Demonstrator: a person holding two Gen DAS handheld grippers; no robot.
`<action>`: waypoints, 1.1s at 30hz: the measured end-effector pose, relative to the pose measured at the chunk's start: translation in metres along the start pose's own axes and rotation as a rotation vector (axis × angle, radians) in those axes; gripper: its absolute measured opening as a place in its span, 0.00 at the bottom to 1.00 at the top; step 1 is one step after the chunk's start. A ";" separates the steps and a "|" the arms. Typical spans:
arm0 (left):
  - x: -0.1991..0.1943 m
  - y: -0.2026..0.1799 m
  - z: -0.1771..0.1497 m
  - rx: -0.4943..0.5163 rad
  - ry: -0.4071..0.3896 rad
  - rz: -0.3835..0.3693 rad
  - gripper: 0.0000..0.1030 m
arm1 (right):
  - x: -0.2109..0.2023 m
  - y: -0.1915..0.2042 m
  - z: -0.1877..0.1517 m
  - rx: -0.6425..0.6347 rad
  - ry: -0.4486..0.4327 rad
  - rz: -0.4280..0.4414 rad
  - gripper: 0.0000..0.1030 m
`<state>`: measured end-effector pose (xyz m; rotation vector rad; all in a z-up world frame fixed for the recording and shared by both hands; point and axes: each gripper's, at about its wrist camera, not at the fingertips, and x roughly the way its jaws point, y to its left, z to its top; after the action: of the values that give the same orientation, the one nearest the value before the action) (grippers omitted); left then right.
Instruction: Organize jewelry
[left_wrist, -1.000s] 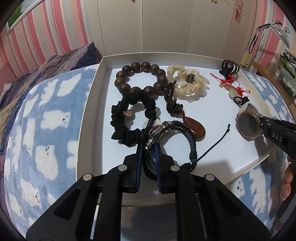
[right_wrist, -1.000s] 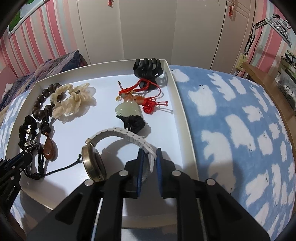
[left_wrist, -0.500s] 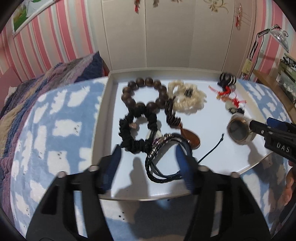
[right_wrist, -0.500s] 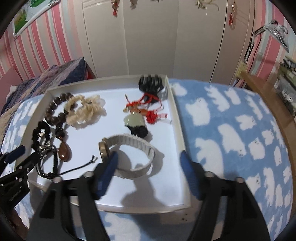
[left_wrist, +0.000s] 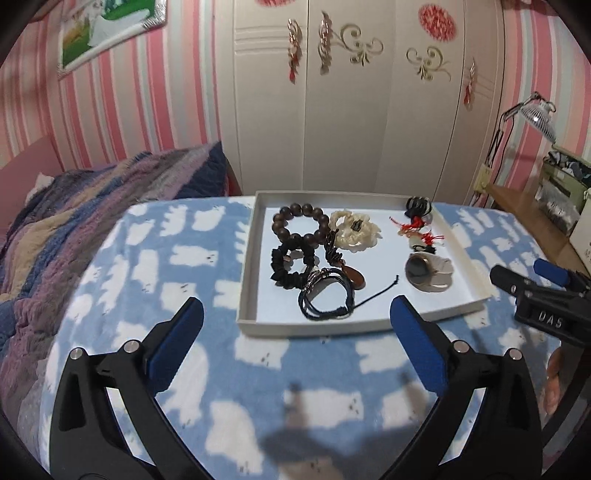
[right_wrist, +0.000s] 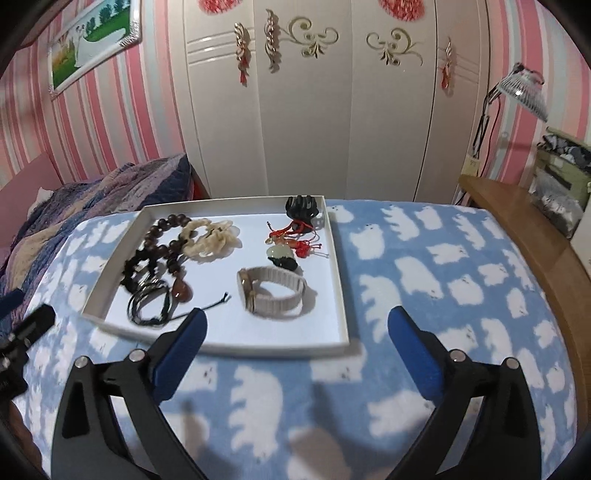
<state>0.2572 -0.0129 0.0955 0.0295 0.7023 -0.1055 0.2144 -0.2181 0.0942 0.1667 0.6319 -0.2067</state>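
Nearest, the left gripper (left_wrist: 295, 321) and right gripper (right_wrist: 295, 325) hang over the blue blanket (right_wrist: 443, 266), short of the tray; the jaws of each have just been opening and stand wide apart, with nothing between them. Beyond, the white tray (right_wrist: 341, 306) holds all the jewelry in view, so the gathering looks finished, though the left-hand pieces overlap. Near row: one black cord bracelet (left_wrist: 327, 295) and one watch (right_wrist: 273, 291). Middle: one black scrunchie (left_wrist: 291, 262), one brown pendant (left_wrist: 352, 277), one pale green stone (right_wrist: 277, 252). Far row: one dark bead bracelet (left_wrist: 299, 223), one cream bracelet (left_wrist: 352, 230), one red tassel charm (right_wrist: 295, 236), one black hair claw (right_wrist: 302, 207). Nothing lies on the blanket.
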 end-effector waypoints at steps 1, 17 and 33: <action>-0.012 -0.001 -0.005 -0.004 -0.018 0.009 0.97 | -0.008 -0.002 -0.006 0.001 -0.009 -0.001 0.96; -0.088 -0.022 -0.082 -0.015 -0.135 0.079 0.97 | -0.081 -0.009 -0.079 -0.038 -0.119 -0.045 0.98; -0.079 -0.023 -0.096 0.016 -0.116 0.054 0.97 | -0.078 -0.006 -0.089 -0.051 -0.161 -0.136 0.98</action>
<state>0.1333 -0.0231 0.0736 0.0570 0.5846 -0.0606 0.1007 -0.1941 0.0701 0.0568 0.4879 -0.3314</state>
